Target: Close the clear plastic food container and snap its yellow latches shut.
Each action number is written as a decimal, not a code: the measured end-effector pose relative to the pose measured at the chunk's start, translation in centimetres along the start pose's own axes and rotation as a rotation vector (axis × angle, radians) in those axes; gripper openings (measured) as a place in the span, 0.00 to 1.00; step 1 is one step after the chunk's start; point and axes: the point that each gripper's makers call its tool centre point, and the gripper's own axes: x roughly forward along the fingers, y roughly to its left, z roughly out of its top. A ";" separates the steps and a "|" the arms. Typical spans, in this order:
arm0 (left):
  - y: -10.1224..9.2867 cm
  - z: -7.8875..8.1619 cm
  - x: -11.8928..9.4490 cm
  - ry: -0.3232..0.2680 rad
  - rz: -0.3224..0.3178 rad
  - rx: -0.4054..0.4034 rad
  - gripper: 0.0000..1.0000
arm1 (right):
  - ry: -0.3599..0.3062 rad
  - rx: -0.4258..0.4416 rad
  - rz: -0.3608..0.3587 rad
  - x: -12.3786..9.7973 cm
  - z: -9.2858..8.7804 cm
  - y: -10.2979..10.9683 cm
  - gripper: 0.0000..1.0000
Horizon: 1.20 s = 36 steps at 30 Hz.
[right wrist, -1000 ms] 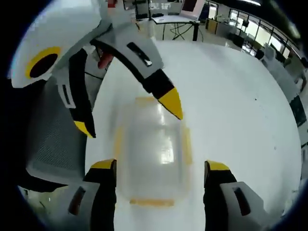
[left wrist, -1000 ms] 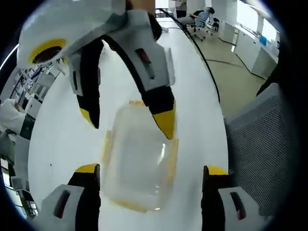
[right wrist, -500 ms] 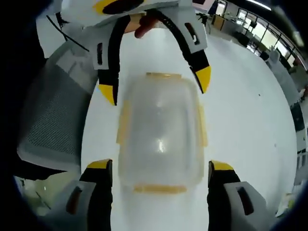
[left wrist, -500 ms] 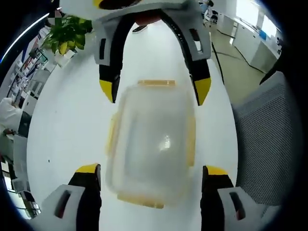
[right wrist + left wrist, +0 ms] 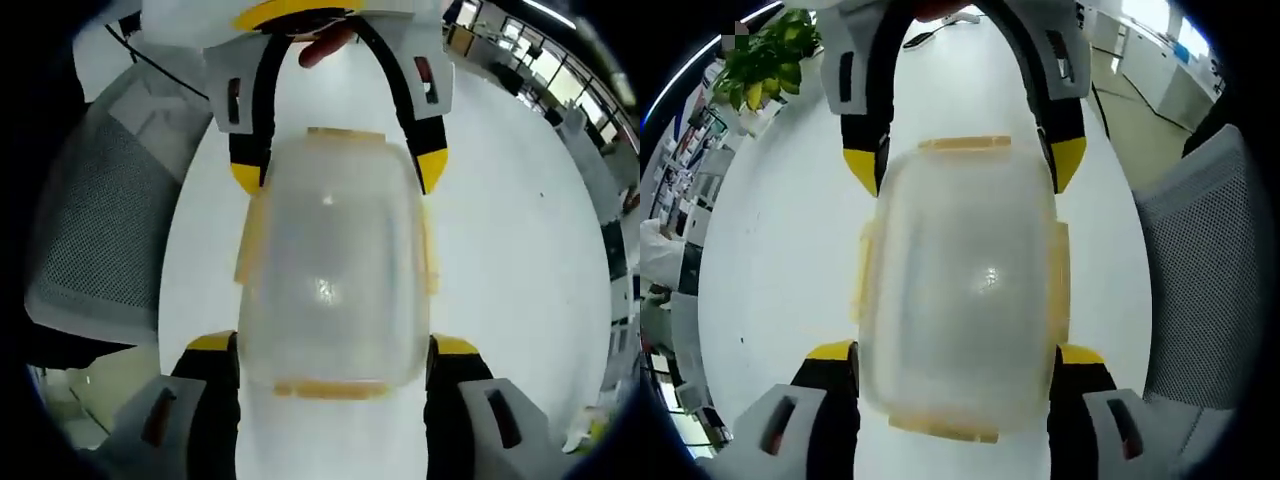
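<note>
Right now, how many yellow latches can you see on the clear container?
4. In the left gripper view: one on the container's far short end, one on the near end, and one on each long side. None seems hidden.

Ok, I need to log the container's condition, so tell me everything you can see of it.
The clear plastic food container is a rounded rectangle of cloudy, see-through plastic with its lid on and yellow latches along its edges. It lies flat on the white table, between the open left gripper and right gripper, whose jaws flank its ends. Whether the latches are snapped cannot be told.
</note>
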 end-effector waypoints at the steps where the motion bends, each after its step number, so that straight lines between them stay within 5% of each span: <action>1: 0.0 0.0 -0.1 0.000 0.001 -0.006 0.74 | -0.007 -0.003 0.001 0.0 0.0 0.0 0.73; 36: -1.9 -3.3 -1.4 -0.002 0.073 -0.239 0.73 | 0.035 -0.200 0.058 1.6 3.2 0.1 0.73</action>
